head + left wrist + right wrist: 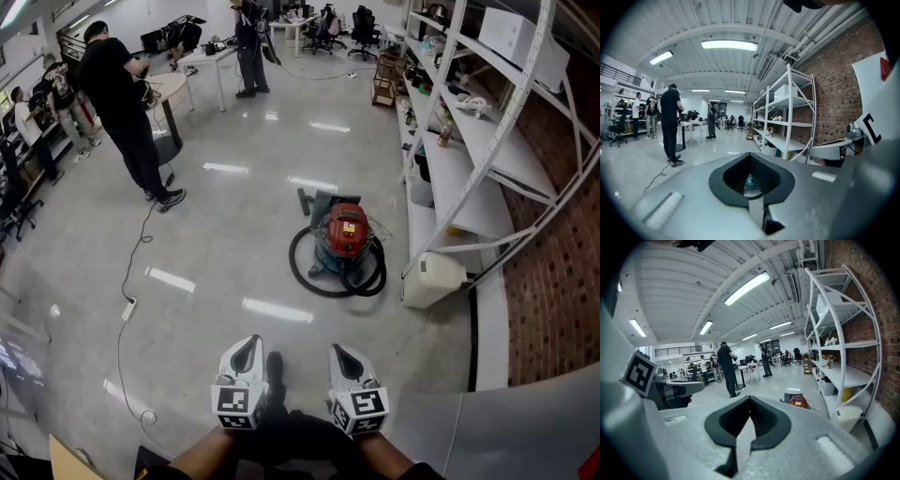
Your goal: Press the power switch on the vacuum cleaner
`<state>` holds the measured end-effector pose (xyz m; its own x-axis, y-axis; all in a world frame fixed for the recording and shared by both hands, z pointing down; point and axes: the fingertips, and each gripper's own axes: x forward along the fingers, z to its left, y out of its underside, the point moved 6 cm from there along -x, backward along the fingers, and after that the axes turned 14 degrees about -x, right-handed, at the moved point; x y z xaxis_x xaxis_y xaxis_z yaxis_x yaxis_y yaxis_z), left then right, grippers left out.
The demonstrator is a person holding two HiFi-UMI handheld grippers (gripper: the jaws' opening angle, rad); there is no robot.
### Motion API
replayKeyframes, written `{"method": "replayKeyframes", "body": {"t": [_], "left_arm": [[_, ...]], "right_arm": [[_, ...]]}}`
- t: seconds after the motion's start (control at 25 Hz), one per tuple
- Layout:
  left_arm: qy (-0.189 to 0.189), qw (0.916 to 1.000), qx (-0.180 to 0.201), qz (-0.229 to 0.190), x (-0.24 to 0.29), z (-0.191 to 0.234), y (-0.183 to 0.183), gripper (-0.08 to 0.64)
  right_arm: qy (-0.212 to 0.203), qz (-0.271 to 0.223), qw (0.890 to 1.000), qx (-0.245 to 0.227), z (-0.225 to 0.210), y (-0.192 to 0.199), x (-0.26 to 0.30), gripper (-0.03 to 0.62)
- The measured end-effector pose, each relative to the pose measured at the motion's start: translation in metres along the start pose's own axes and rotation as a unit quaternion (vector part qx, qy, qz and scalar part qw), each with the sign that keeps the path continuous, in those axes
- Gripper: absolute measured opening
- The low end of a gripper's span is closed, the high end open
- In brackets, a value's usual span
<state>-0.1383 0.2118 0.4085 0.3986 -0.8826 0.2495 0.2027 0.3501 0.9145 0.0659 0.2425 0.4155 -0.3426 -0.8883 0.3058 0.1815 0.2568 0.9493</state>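
Vacuum cleaner (pixel 345 234) stands well beyond left tool (pixel 249 343) and right tool (pixel 338 351), seemingly closed

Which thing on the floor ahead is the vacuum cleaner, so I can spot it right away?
Look to the white shelving along the brick wall on the right. On the floor beside its lower shelves sits the vacuum cleaner, just left of a white plastic container. It is the only red-topped drum there, ringed by a coil of black hose.
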Motion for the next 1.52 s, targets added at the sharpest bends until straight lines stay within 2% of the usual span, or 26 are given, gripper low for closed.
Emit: {"method": "replayKeyframes", "body": {"t": [0.2,0.48,0.72,1.04,1.52], "left_arm": [[0.008,0.9999,-0.002,0.01,0.039,0.019,-0.012,0.015],[0.017,0.9995,-0.011,0.024,0.097,0.052,-0.035,0.015],[0.049,0.9977,-0.034,0.032,0.151,0.064,-0.064,0.015],[0.046,0.9987,-0.012,0.022,0.202,0.107,-0.089,0.015],[0.05,0.9986,-0.008,0.011,0.242,0.13,-0.11,0.015]], "right_arm": [[0.006,0.015,1.0,0.003,-0.011,-0.007,0.039,-0.008],[0.018,0.028,0.999,-0.007,-0.026,-0.037,0.097,-0.008],[0.035,0.039,0.999,-0.011,-0.045,-0.057,0.144,-0.008],[0.045,0.042,0.998,-0.017,-0.056,-0.082,0.207,-0.008],[0.058,0.032,0.998,-0.014,-0.072,-0.093,0.256,-0.008]]}}
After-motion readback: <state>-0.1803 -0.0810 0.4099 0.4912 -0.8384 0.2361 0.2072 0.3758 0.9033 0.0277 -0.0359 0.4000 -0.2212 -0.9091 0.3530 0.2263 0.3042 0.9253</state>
